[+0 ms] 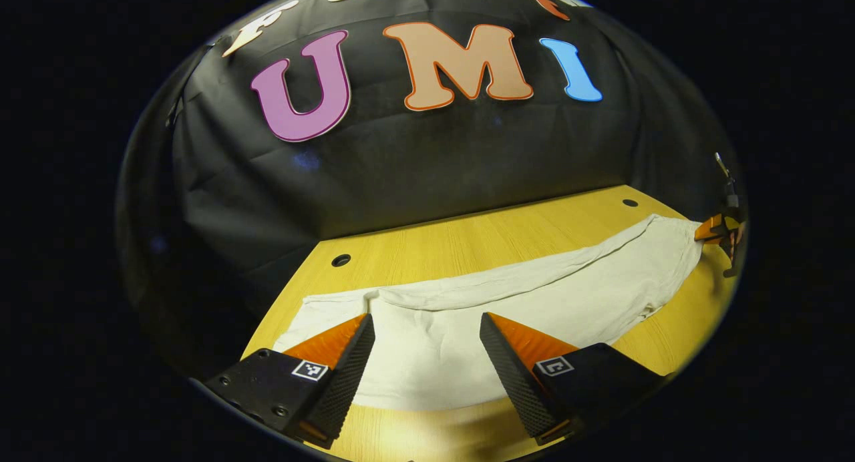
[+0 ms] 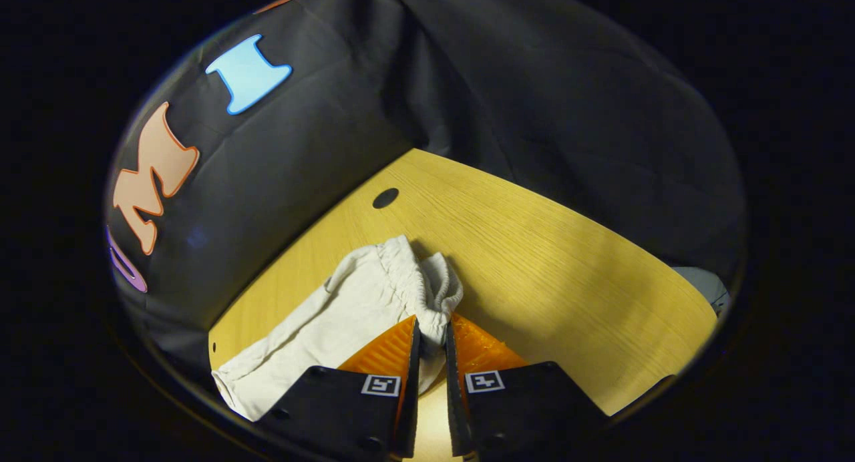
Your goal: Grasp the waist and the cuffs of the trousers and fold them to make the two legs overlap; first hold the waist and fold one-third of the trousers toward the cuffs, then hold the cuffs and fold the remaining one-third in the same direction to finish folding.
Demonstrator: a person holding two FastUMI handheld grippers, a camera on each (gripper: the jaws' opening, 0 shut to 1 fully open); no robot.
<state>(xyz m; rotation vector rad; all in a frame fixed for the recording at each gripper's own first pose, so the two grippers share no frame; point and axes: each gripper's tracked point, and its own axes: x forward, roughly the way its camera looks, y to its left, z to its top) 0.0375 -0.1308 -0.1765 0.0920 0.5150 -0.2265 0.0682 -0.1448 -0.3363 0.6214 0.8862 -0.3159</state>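
Note:
Off-white trousers (image 1: 534,295) lie stretched out along the wooden table (image 1: 467,242). In the left gripper view, my left gripper (image 1: 426,318) hovers open just above the near cuff end, with cloth showing between its spread fingers. At the far right of that view, my right gripper (image 1: 718,229) meets the waist end. In the right gripper view, my right gripper (image 2: 432,323) is shut on the gathered elastic waistband (image 2: 417,265), which is bunched and slightly raised. The rest of the trousers (image 2: 320,335) trail off to the lower left.
The table has round holes in its top (image 1: 340,260) (image 1: 629,202) (image 2: 385,197). The black cloth wall stands close behind the table's far edge. Bare wood (image 2: 568,282) lies to the right of the waist. A grey object (image 2: 701,282) shows past the table's right edge.

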